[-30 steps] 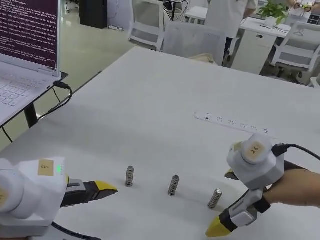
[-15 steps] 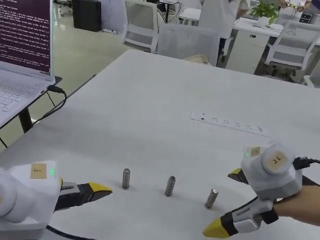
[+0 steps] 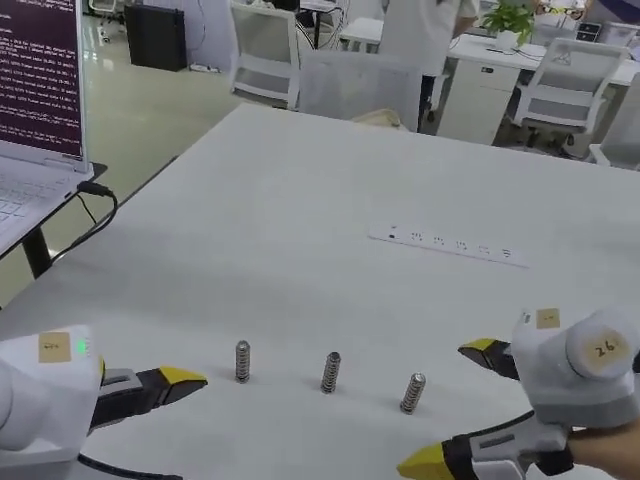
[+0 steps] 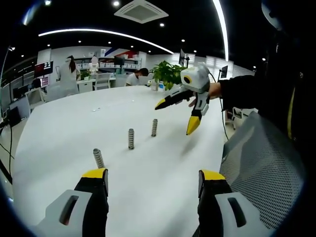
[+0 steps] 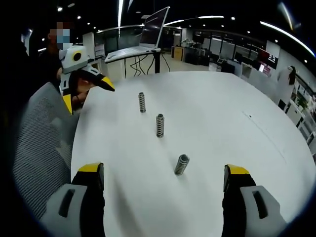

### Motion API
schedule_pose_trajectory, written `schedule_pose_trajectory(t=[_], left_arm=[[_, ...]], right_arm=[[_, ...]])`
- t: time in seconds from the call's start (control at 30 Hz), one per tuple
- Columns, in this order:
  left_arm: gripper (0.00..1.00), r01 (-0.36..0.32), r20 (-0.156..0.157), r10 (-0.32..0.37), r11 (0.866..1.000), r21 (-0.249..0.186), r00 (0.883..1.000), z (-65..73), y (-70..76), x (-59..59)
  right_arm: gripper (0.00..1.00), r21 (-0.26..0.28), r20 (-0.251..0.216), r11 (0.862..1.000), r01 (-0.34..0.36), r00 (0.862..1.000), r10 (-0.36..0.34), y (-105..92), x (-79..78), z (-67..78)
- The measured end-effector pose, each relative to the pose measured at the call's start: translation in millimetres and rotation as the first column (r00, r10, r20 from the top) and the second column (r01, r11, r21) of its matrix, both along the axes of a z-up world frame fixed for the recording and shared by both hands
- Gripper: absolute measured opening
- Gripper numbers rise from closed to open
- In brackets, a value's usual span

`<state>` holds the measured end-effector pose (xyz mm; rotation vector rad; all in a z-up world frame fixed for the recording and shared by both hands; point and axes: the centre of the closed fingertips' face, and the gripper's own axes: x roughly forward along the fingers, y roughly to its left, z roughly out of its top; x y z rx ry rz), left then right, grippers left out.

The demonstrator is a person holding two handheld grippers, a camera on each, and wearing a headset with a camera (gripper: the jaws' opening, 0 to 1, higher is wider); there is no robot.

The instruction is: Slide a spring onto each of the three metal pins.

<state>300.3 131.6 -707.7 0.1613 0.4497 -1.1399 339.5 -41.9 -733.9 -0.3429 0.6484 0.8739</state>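
From the head view, three springs stand in a row on the white table (image 3: 300, 200), each upright around a pin. The middle spring (image 3: 330, 372) serves as the mark, with a second spring (image 3: 242, 361) to one side of it and a third spring (image 3: 412, 393) to the other. The left gripper (image 3: 180, 377) lies low and level beyond the second spring, its yellow tip pointing toward the row and apart from it. The right gripper (image 3: 450, 405) sits beyond the third spring, turned inward, with one jaw above and one below, spread wide and empty. A power strip (image 3: 447, 245) lies on the table well behind the middle spring, and a laptop (image 3: 30, 100) stands far off to the side past the second spring. In the left gripper view, its own jaws stand wide apart and hold nothing. The row runs away from them, and the right gripper (image 4: 176, 116) hangs just past the farthest spring, held in a dark-sleeved hand with its jaws splayed. In the right gripper view, its own jaws are also spread and empty, the third spring (image 5: 181, 164) leaning slightly between and ahead of them. Past the middle spring (image 5: 160, 125), the left gripper (image 5: 86, 94) waits beside the table edge, above a mesh chair (image 5: 39, 148).
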Motion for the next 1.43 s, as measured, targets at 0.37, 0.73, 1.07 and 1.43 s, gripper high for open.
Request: schedule_pose_trajectory(t=[0.37,0.73,1.07,1.43], left_arm=[[0.71,-0.025,0.0,0.025,1.0,-0.011,1.0,0.2,2.2,5.6],[0.71,-0.053,-0.013,0.052,0.999,-0.014,0.999,-9.5,3.7,16.7],[0.72,-0.1,-0.041,0.1,0.995,-0.017,0.994,-24.9,8.5,29.1],[0.72,-0.13,-0.069,0.129,0.992,-0.009,0.989,-36.3,13.8,32.3]], right_arm=[[1.0,0.08,0.031,0.996,0.049,0.998,-0.052,-2.2,-21.1,2.1],[1.0,0.125,0.051,0.987,0.098,0.993,-0.105,-0.1,-24.7,-0.5],[1.0,0.134,0.034,0.984,0.113,0.992,-0.119,7.2,-27.3,-11.3],[1.0,0.137,0.012,0.982,0.129,0.991,-0.132,6.5,-27.4,-18.7]])
